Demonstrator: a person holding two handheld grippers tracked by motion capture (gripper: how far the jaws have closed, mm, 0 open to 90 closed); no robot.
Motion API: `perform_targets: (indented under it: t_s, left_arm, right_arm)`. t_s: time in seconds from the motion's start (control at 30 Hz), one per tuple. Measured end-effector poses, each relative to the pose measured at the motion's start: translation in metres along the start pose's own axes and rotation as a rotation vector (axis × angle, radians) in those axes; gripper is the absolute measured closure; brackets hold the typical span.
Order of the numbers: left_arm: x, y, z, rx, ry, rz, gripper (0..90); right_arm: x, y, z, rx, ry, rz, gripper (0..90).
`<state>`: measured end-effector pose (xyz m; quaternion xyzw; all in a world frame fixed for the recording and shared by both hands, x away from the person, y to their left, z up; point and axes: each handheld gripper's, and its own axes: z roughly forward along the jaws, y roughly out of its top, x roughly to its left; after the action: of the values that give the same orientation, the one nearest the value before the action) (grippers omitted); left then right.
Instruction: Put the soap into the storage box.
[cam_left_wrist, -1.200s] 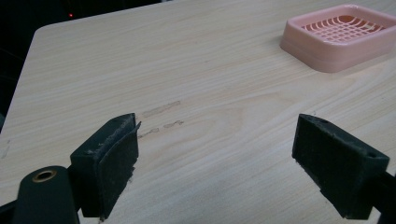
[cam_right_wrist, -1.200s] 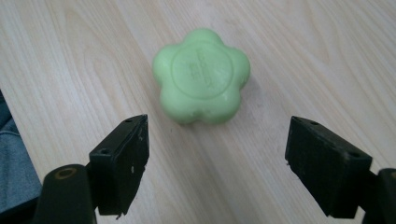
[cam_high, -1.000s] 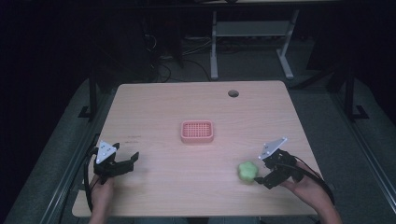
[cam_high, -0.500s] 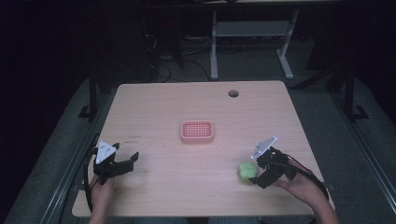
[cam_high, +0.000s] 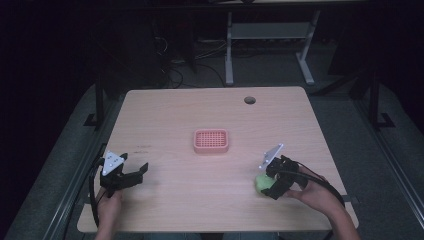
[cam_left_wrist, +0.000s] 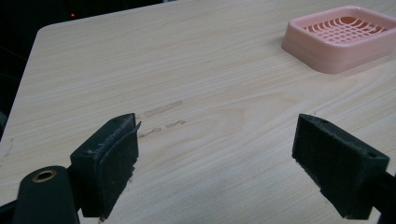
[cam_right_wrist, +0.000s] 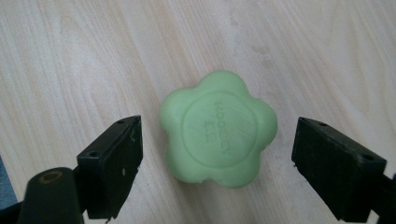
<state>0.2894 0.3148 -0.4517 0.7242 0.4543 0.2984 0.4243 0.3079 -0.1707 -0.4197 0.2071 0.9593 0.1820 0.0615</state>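
1. The table (cam_high: 165, 115) is the largest thing here, a pale wood-grain top with rounded corners and a small round cable hole (cam_high: 249, 100) near its far edge, toward the far right corner. Most of its surface is bare, which leaves both hands free room to work.

2. The pink soap dish (cam_high: 211, 141) sits near the middle of the table, a slotted tray with a raised rim. I judge that it is the likely place for the soap, since the grid would let water drain.

3. The left gripper (cam_high: 131, 176) rests near the near left corner, held by the person's left hand (cam_high: 107, 205). Its jaws stand wide apart with nothing but bare wood between them, and in the left gripper view the dish (cam_left_wrist: 343, 39) lies ahead at the upper right. It looks parked, out of the way.

4. The right gripper (cam_right_wrist: 217, 170) is near the near right corner, tilted down over the soap. Its jaws are spread wide, one on each side of the soap and clear of it, so nothing is gripped yet. This straddle looks like the line-up for a pinch across its width.

5. The green soap (cam_right_wrist: 218, 128), flower-shaped with a stamped round centre, lies flat on the table between the dish and the near right corner, just beside the right gripper (cam_high: 270, 185) in the high view.
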Motion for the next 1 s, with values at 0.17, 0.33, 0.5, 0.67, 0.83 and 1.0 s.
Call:
perform_targets:
  t_s: [0.17,0.33,0.5,0.67,0.83,1.0]
  left_arm:
    - [0.001,0.0,0.0,0.003,0.0,0.005,14.2]
    - [0.0,0.0,0.0,0.003,0.0,0.001,14.2]
    - [0.0,0.0,0.0,0.006,0.0,0.002,14.2]
    - [0.0,0.0,0.0,0.009,-0.001,0.003,14.2]
    - [0.0,0.0,0.0,0.007,-0.001,0.001,14.2]
    - [0.0,0.0,0.0,0.001,-0.002,-0.002,14.2]
  right_arm:
    - [-0.001,0.002,0.006,0.031,0.018,-0.003,15.8]
    - [-0.003,0.005,0.011,0.052,0.027,-0.005,15.8]
    - [-0.005,0.007,0.017,0.075,0.043,-0.002,15.7]
    - [-0.008,0.008,0.022,0.095,0.056,-0.009,15.8]
    - [-0.01,0.01,0.025,0.114,0.064,-0.009,16.0]
    - [-0.011,0.012,0.027,0.138,0.063,-0.019,16.6]
